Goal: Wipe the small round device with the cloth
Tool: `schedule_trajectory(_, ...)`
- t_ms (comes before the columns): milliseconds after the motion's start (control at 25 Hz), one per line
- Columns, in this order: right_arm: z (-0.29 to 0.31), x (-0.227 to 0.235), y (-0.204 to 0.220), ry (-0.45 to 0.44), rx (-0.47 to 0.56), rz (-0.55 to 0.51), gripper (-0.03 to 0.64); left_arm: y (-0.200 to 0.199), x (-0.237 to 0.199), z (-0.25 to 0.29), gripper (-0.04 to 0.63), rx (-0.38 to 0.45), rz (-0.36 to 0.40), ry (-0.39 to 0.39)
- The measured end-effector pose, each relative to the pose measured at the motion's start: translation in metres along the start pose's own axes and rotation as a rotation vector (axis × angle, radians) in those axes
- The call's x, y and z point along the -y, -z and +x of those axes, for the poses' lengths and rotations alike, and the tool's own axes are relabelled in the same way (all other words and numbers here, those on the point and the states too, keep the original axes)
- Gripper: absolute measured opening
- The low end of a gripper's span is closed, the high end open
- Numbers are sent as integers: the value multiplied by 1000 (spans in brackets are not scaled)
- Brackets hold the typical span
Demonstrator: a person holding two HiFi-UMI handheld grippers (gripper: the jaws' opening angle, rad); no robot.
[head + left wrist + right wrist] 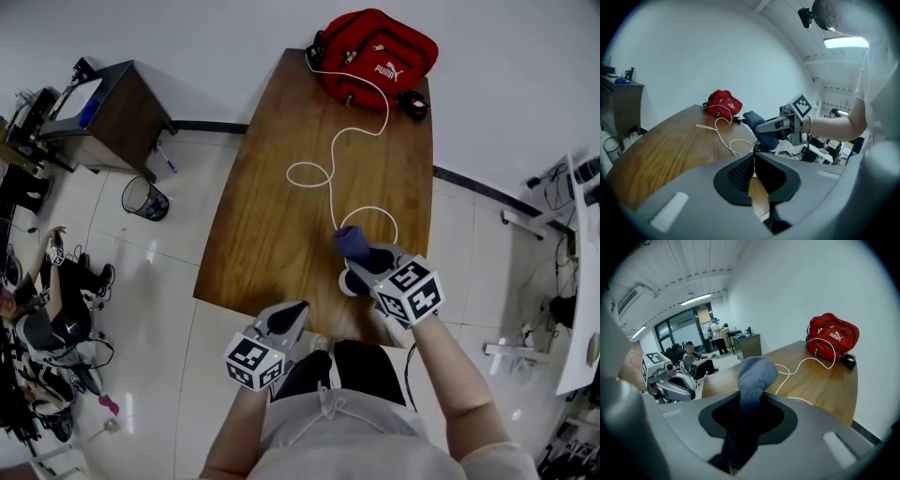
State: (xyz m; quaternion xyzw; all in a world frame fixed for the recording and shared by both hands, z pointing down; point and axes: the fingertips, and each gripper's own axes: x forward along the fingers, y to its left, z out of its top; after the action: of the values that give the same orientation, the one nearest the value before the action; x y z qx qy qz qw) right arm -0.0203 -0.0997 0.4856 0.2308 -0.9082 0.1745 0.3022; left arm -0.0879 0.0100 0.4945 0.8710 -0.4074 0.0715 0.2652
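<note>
At the near edge of the brown surface (pixel 272 216), our right gripper (pixel 362 257) hangs in the air. Its jaws pinch a blue cloth (pixel 351 241), and the cloth's end sticks out past the tips. Just under it sits what we think is the small round device (pixel 349 281), a dark thing that the gripper mostly hides. Our left gripper (pixel 292 315) is off to the side by the same edge, with its jaws pressed together and nothing between them. A white cable (pixel 330 178) runs along the surface to a red bag (pixel 378 56) at the far end.

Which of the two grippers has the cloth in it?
The right gripper: the blue cloth is pinched between its jaws, sticking out past them. The left gripper is shut with nothing in it.
</note>
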Motion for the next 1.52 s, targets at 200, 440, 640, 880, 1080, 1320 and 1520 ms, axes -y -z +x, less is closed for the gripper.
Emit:
schedule_trajectory(200,-13,25,14,61,-19,37,104,-10,1,10,15,4,16,38)
schedule_trajectory(440,-38,10,11,35,137,140,104,-6,5,20,19,-10,43,62)
schedule_trajectory(640,-35,-20,3,41,207,73,104,6,13,27,85,-61,67,100)
schedule_trajectory(880,-38,13,39,183,229,144,104,15,20,34,98,-91,93,133)
schedule_trajectory(1080,-50,41,70,241,245,278,104,25,14,53,165,-105,142,102)
schedule_trajectory(1320,-68,62,90,281,241,324,104,26,18,96,332,-61,232,102)
schedule_trajectory(1520,-72,73,103,264,228,354,104,30,29,131,388,-53,356,135)
